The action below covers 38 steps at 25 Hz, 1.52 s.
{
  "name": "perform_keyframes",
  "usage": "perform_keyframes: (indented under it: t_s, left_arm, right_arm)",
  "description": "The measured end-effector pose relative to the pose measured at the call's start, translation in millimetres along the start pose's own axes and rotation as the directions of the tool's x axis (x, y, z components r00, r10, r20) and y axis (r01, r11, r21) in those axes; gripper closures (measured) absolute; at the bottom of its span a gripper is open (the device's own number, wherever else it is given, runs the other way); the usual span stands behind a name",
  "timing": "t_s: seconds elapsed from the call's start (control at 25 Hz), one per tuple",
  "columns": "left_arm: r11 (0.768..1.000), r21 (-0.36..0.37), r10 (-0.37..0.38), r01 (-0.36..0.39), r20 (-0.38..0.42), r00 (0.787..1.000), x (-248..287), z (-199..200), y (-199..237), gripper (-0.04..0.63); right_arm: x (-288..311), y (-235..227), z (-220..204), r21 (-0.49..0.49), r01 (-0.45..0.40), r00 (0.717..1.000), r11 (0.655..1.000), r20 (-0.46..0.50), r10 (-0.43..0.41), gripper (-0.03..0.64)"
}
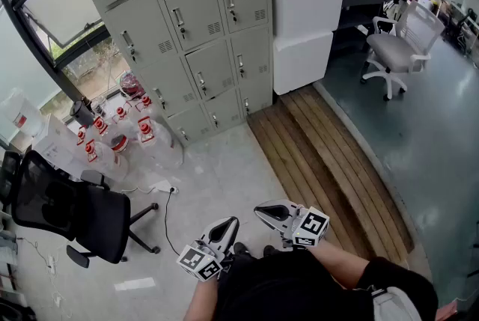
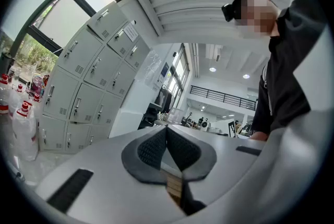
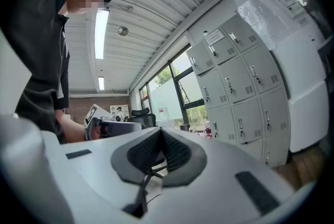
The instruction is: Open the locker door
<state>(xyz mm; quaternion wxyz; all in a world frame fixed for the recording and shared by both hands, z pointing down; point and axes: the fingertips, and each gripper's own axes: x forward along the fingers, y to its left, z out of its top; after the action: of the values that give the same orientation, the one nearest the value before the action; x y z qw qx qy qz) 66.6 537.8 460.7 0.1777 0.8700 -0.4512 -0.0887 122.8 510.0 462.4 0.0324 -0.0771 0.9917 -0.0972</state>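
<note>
Left claw (image 1: pixel 229 224) and right claw (image 1: pixel 263 212) each have their dark ribbed pads pressed together with nothing between them. They are held level, side by side, close in front of the person's body, tips angled towards each other. Well apart from them, at the wall beside the window, stands the tall grey metal locker bank (image 1: pixel 187 20). It is upright, its rectangular doors (image 1: pixel 196 9) taller than wide and every one shut flush, each with a small vent and a slim vertical handle (image 1: pixel 179 22).
</note>
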Motion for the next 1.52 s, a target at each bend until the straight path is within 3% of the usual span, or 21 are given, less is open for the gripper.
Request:
perform_keyframes:
  t_s: [0.52,1.04,1.52]
  left_arm:
    - [1.000,-0.002,0.004,-0.004,-0.002,1.000,1,-6,-1,0.581]
    - [0.998,0.003,0.055,-0.055,0.013,0.998,-15,0,5,0.581]
    - [0.993,-0.020,0.117,-0.116,0.019,0.993,-30,6,36,0.581]
  right_arm:
    - [-7,2,-4,0.032,0.001,1.000,0.999,0.003,-0.001,0.608]
    - [-1,0,2,0.060,-0.018,0.998,0.998,0.053,0.015,0.607]
    - [22,-9,-11,0.074,-0.023,0.999,0.997,0.029,0.021,0.607]
